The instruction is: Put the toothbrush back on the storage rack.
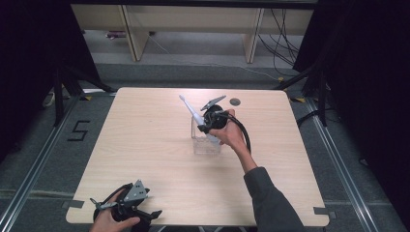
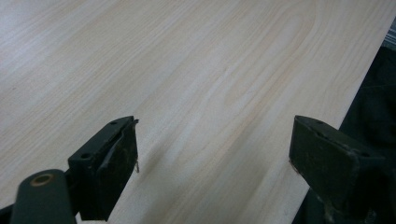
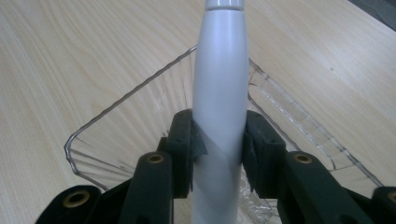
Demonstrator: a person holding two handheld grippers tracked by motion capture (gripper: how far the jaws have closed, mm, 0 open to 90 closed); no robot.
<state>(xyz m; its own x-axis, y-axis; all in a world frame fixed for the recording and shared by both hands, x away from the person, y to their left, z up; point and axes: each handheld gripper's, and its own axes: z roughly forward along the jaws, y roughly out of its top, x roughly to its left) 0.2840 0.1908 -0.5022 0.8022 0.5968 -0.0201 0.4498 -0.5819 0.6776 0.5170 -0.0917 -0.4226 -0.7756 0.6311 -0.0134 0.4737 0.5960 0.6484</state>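
On the bench, a clear box stands a little beyond the middle. The right gripper is over it, held in the right hand, with its cable looping back along the wrist. Its fingers are closed on the white handle of an electric toothbrush. In the high view the toothbrush slants, head up and toward the far left, lower end down inside the box.

In the right gripper view the toothbrush runs straight up between the two pads, which press on it from either side, and the box lies open-topped below, its ribbed clear walls spreading around the handle.

The left gripper sits at the near left edge of the bench, in the left hand, well apart from the box. In the left gripper view its fingers are spread wide with nothing between them, just bare wood grain of the bench, and the bench edge at right.

A small dark round disc lies near the far edge, beyond the right gripper.
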